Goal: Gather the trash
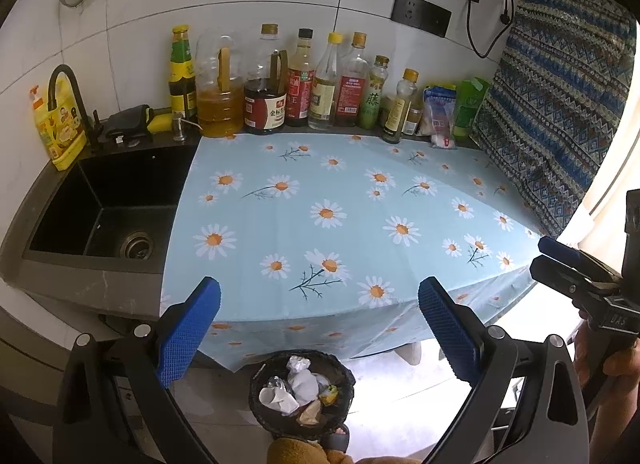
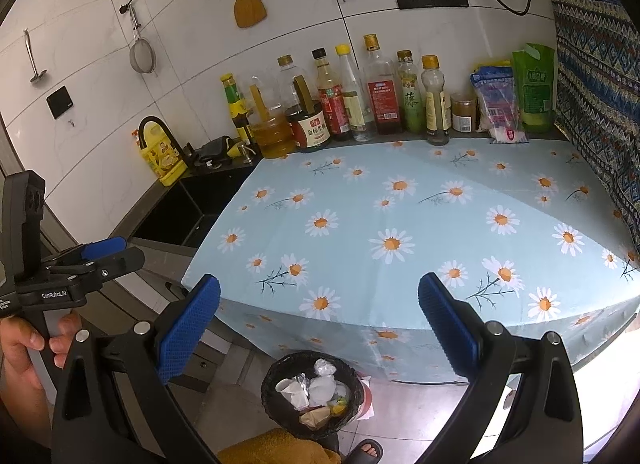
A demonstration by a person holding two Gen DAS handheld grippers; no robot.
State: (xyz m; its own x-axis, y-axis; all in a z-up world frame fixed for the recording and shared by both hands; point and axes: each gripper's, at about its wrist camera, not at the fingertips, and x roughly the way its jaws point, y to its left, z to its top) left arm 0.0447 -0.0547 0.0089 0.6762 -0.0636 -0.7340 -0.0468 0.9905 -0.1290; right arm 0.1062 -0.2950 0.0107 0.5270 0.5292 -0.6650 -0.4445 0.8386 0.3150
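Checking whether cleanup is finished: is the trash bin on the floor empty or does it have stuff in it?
It has stuff in it. The bin holds crumpled white paper, a small cup and wrappers, piled near the rim.

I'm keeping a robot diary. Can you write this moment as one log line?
left gripper: open, empty | right gripper: open, empty | bin: on floor, holds trash | tablecloth: no trash seen

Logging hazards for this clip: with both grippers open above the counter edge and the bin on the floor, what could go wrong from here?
1. The trash bin already looks heaped with crumpled paper; more dropped in could spill onto the floor.
2. The daisy tablecloth overhangs the counter edge near the left gripper and right gripper; a finger could snag it and drag it.
3. A foot in a sandal stands beside the bin and might knock it.
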